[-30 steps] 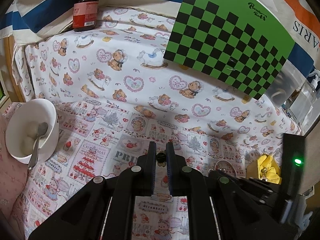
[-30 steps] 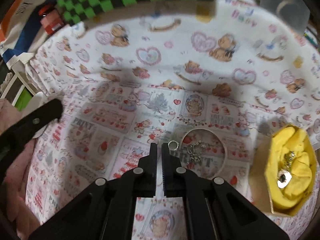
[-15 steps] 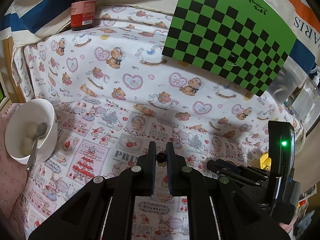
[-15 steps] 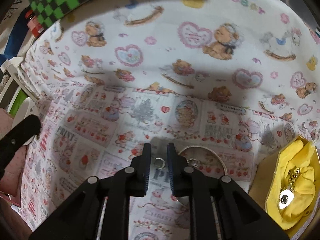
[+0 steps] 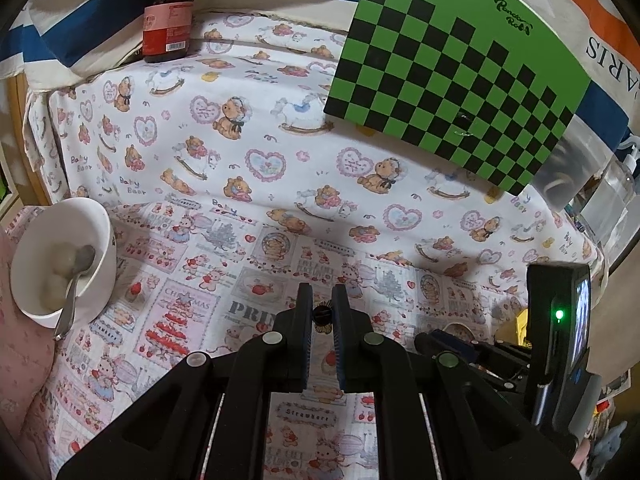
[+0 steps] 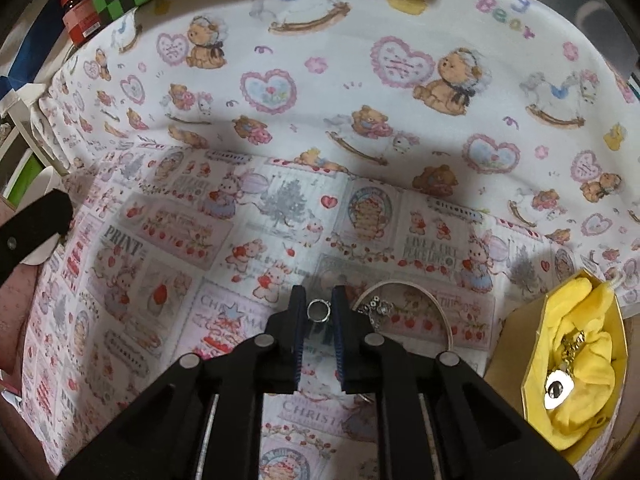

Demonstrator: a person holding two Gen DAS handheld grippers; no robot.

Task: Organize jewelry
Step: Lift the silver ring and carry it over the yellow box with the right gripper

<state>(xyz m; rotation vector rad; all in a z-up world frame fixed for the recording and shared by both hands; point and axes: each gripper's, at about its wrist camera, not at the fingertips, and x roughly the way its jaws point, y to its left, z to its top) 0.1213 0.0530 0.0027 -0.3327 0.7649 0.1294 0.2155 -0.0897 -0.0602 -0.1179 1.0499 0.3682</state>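
The silver ring [image 6: 318,311], low centre of frame, now sits between the right gripper [image 6: 318,312]'s 2 parted fingers, 1 second after they were shut; pickup looks imminent. The left gripper [image 5: 322,314] still pinches a dark bead [image 5: 322,314].

White bowl [image 5: 86,236] with spoon [image 5: 74,280] on printed cloth [image 5: 248,184]. Dark jar [image 5: 168,20] and green checkerboard [image 5: 452,72] behind.

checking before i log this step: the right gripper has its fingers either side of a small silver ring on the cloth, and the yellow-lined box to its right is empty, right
Not quite. The yellow-lined box is not empty: the right wrist view shows a gold chain and a shiny pendant lying on its yellow cloth. The rest holds: the right gripper has its fingers either side of the small silver ring on the cloth.
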